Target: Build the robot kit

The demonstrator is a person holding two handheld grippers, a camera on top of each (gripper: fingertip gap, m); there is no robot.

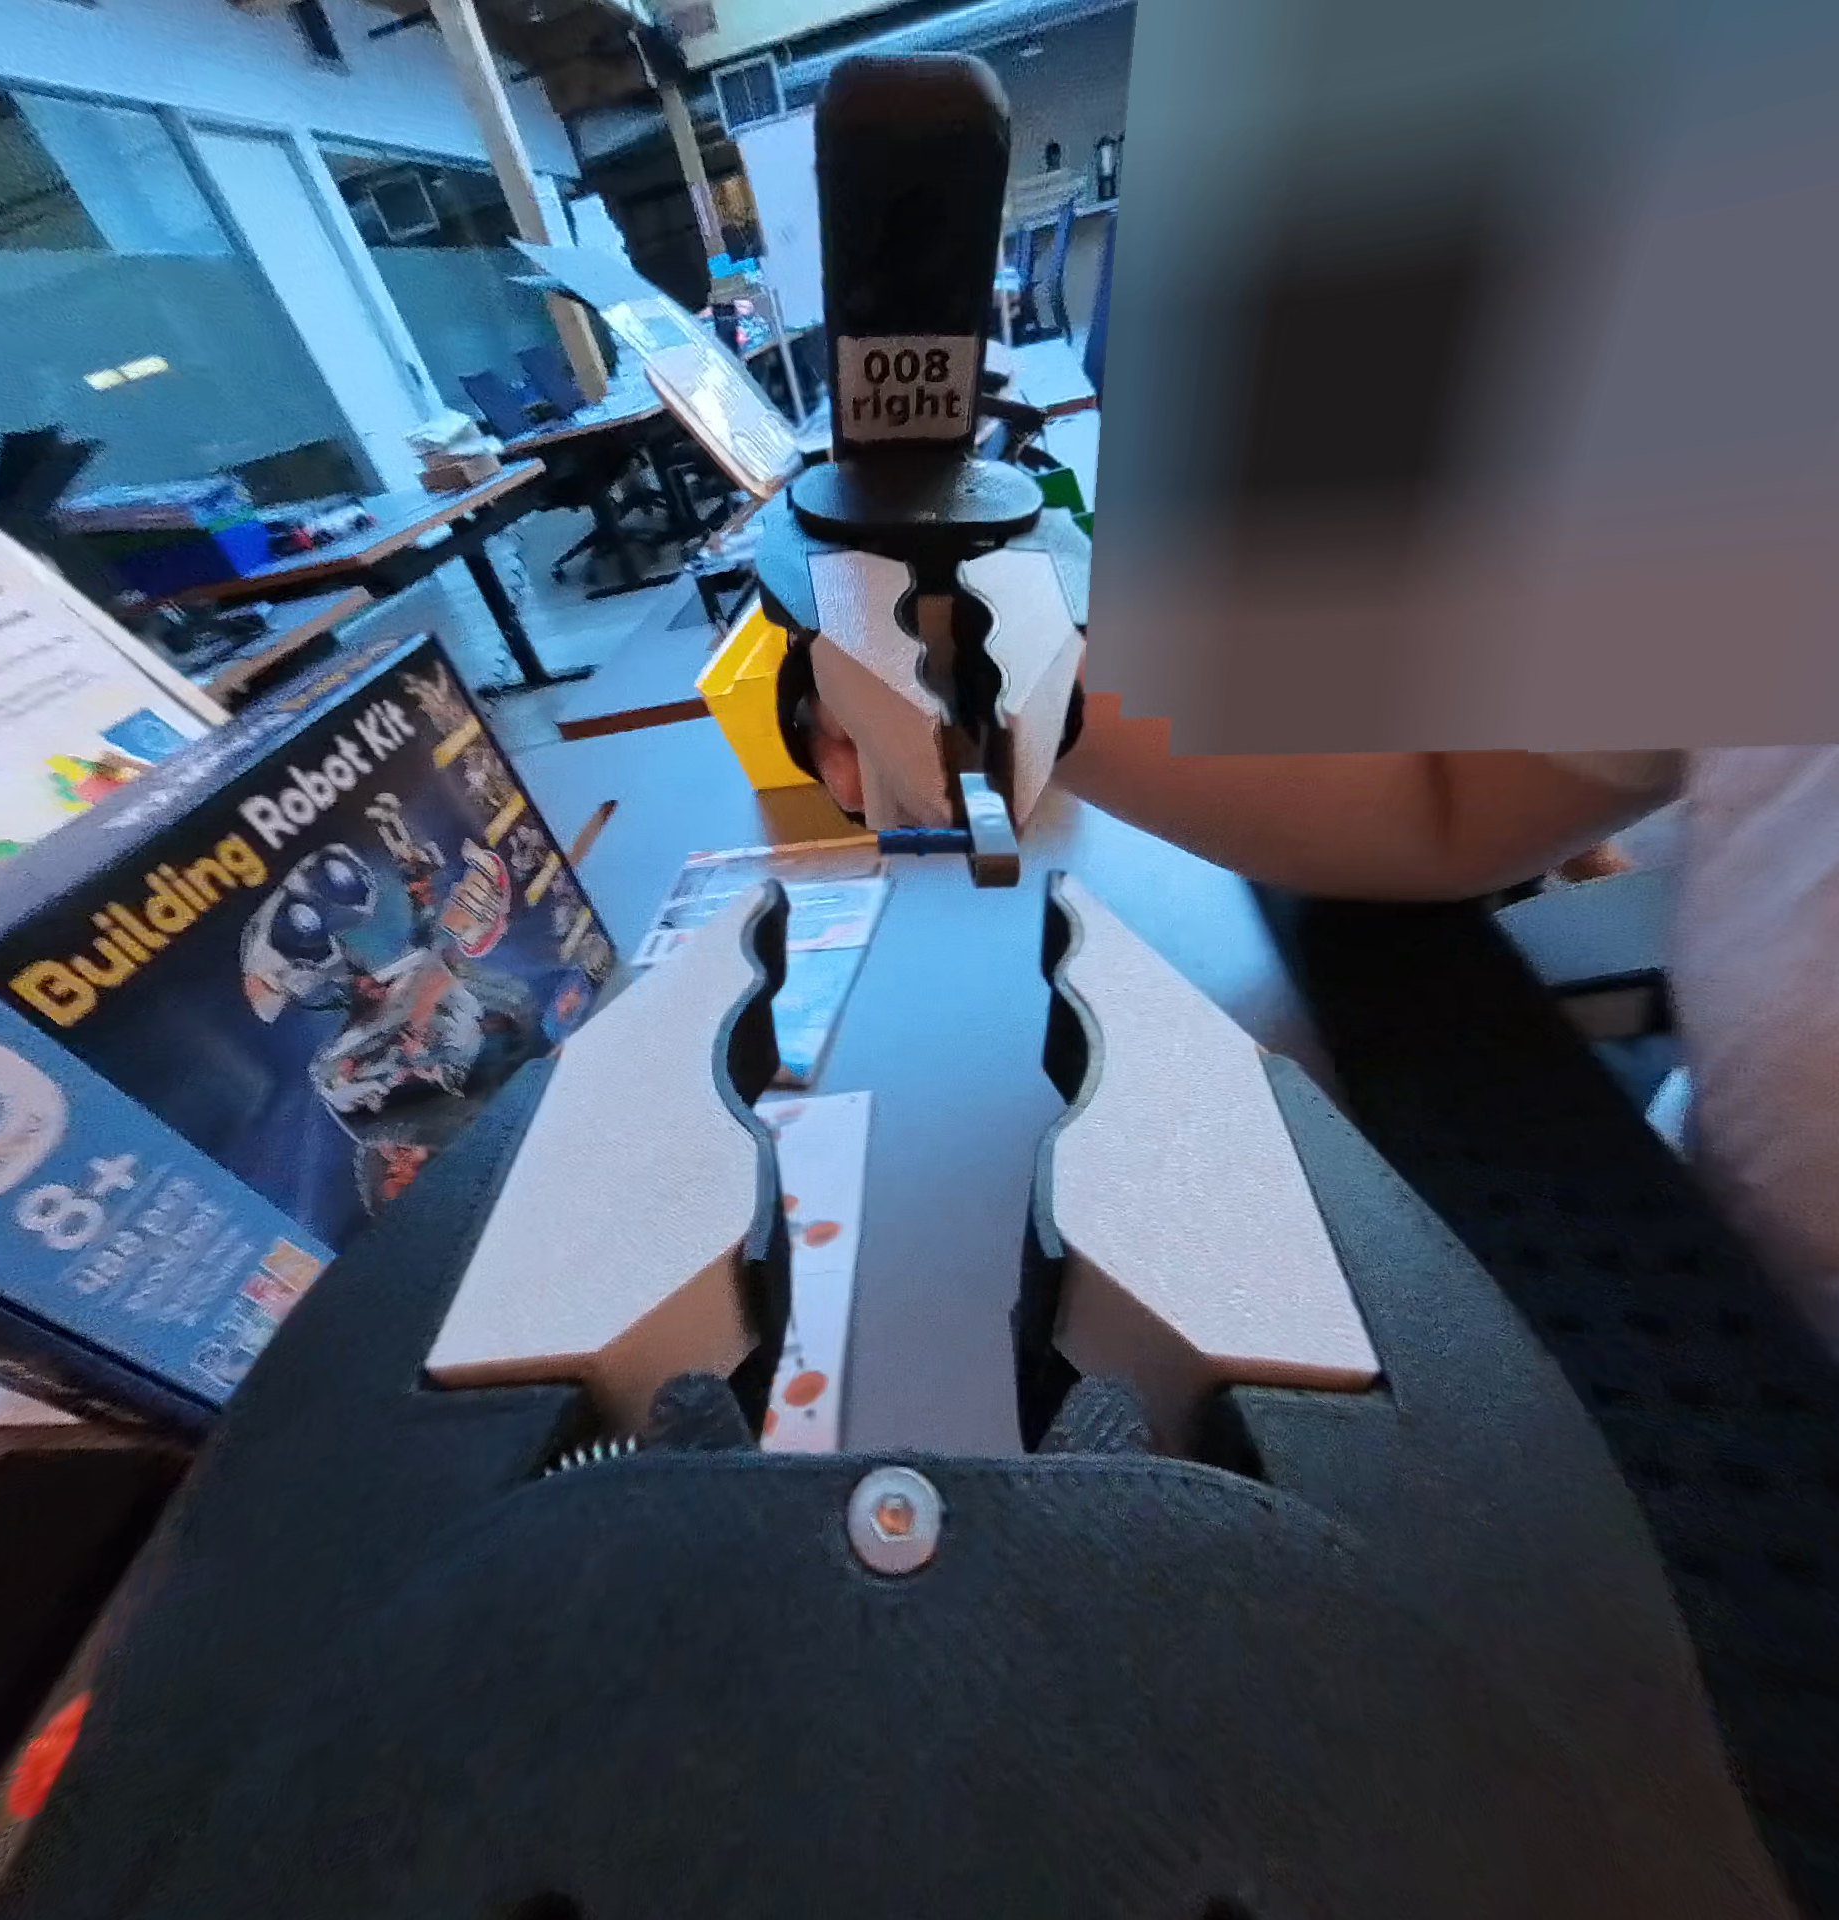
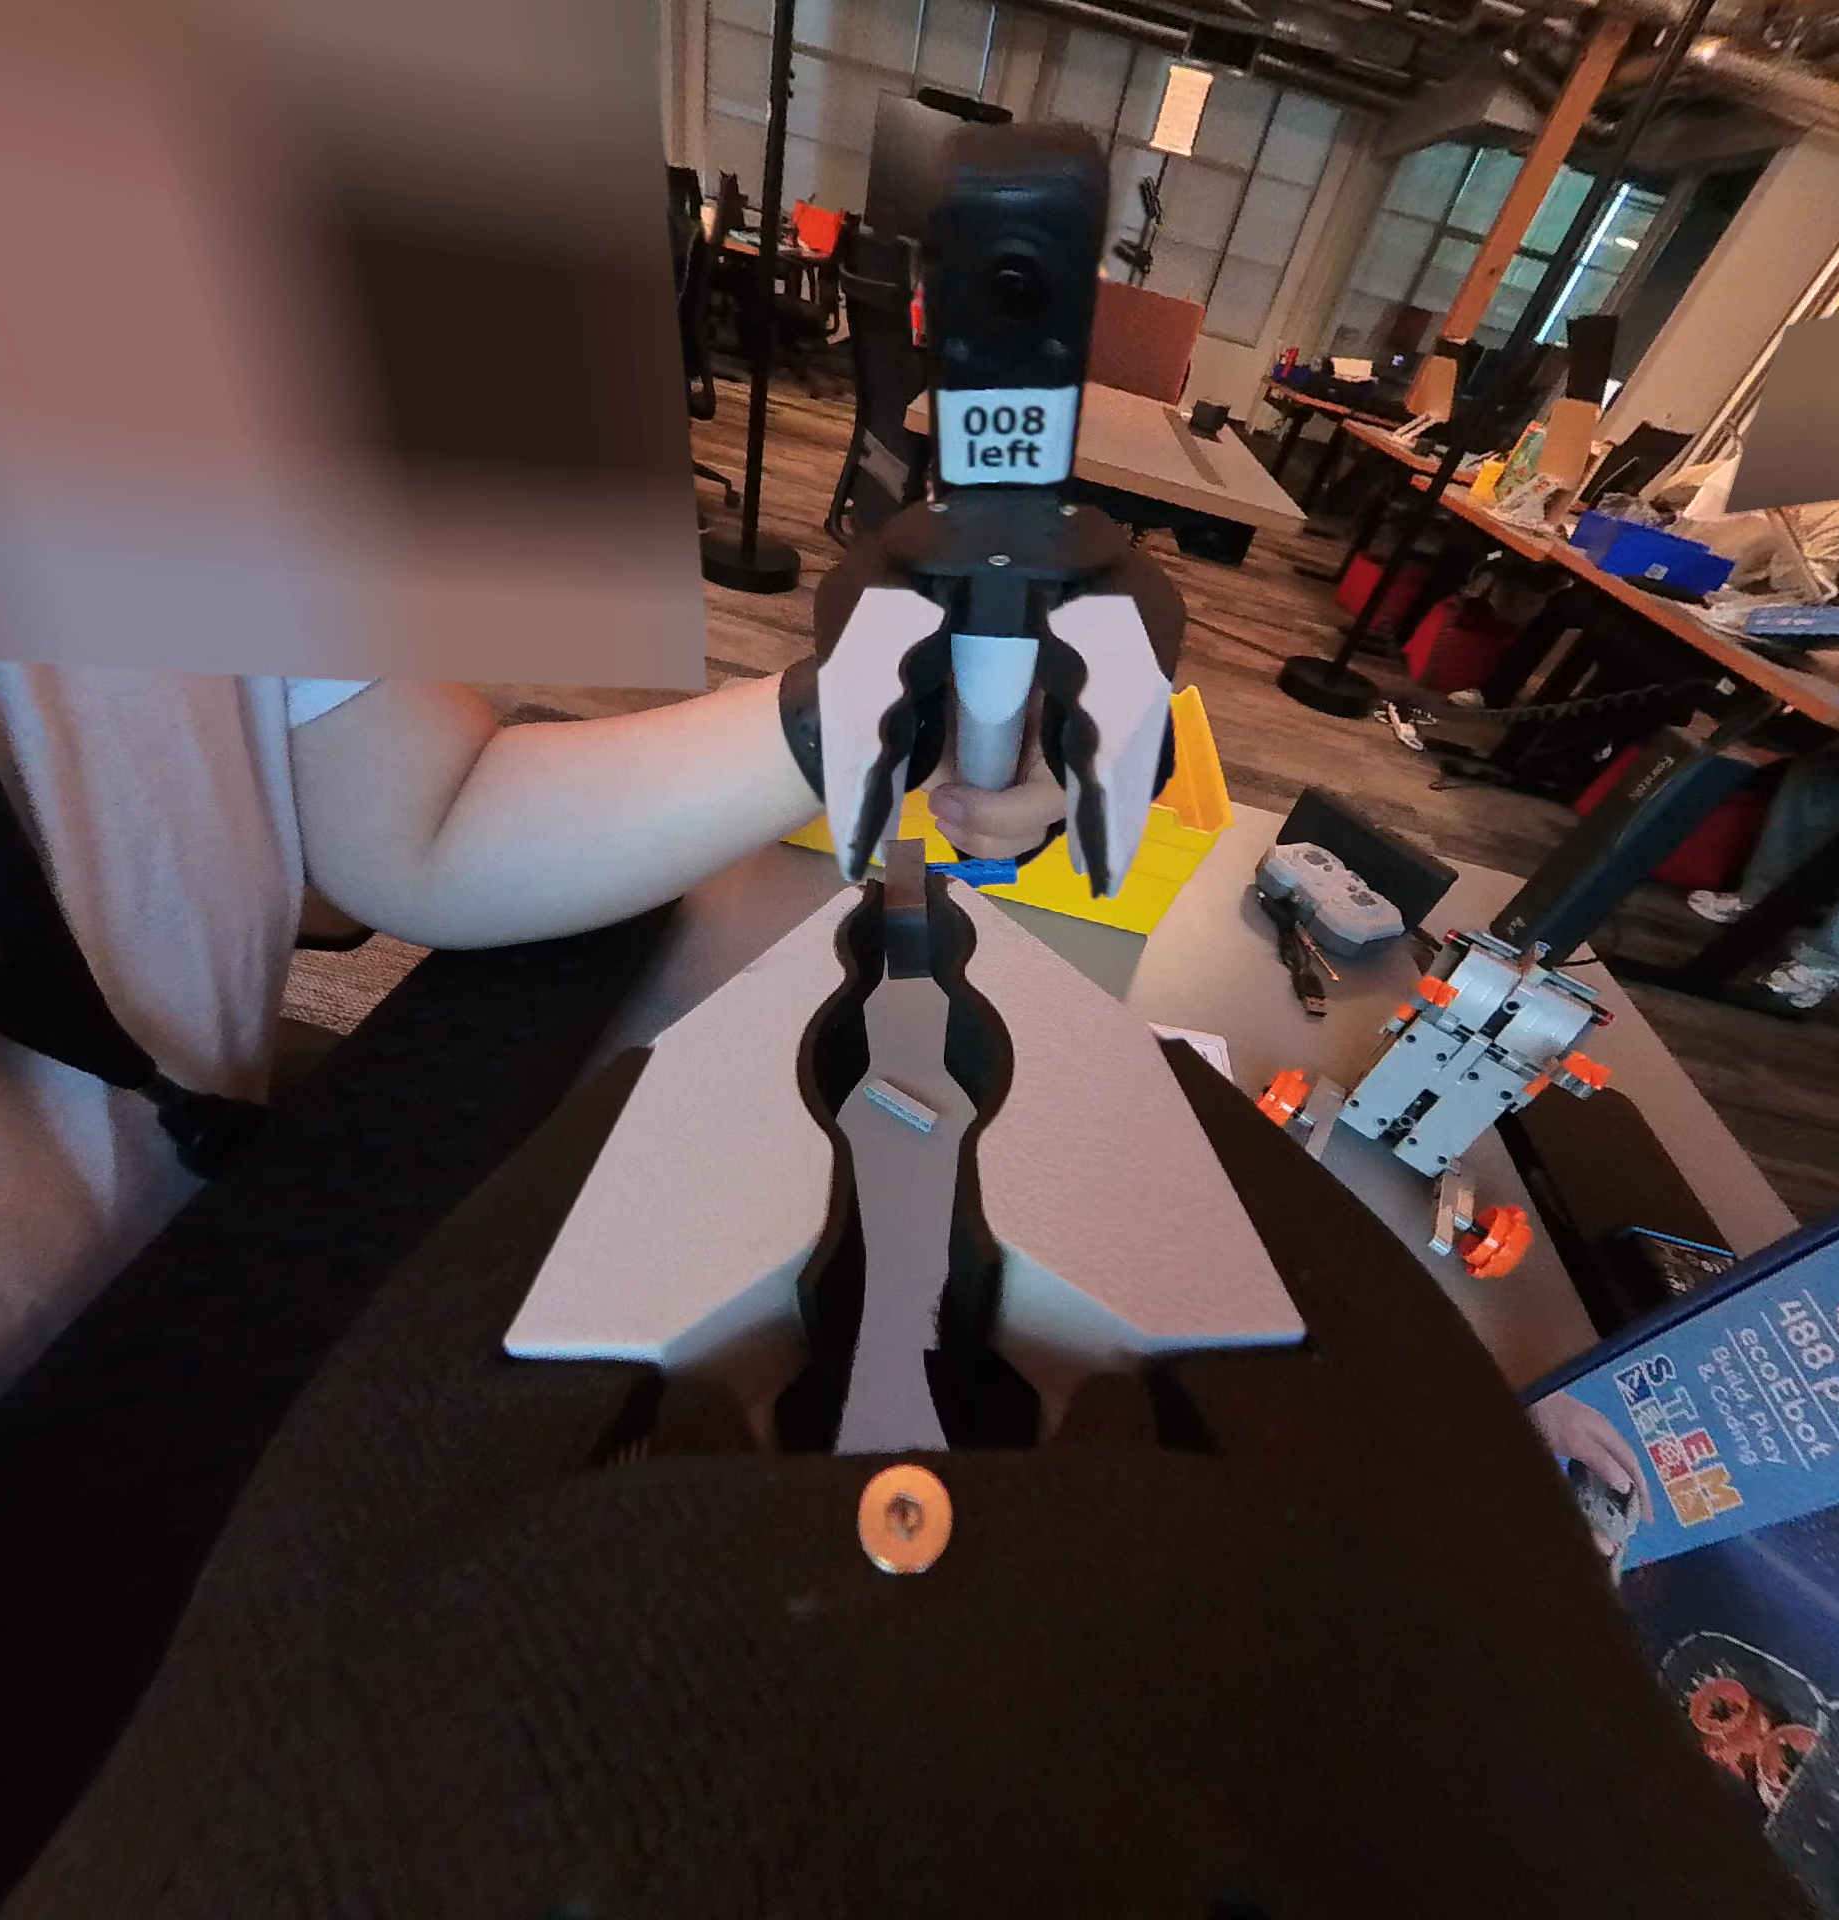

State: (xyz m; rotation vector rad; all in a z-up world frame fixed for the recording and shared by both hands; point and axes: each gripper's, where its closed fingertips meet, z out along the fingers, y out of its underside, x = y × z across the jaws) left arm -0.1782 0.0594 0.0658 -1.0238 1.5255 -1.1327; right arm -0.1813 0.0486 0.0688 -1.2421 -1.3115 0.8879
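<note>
My right gripper is shut on a small grey building piece with a blue pin sticking out sideways, held above a grey table. My left gripper is open and empty and faces it tip to tip, with its tips just short of the piece and the blue pin. The right gripper also shows head-on in the left wrist view. The left gripper shows open in the right wrist view. A person's bare arms hold both.
A dark robot-kit box stands at the left, with instruction sheets on the table under the left gripper. A yellow bin sits behind. A part-built grey and orange model, a grey controller, an orange gear and a loose grey piece lie on the table. My two grippers' fingertips are within a few centimetres of each other. The orange gear lies around 35 centimetres away from my left fingertips.
</note>
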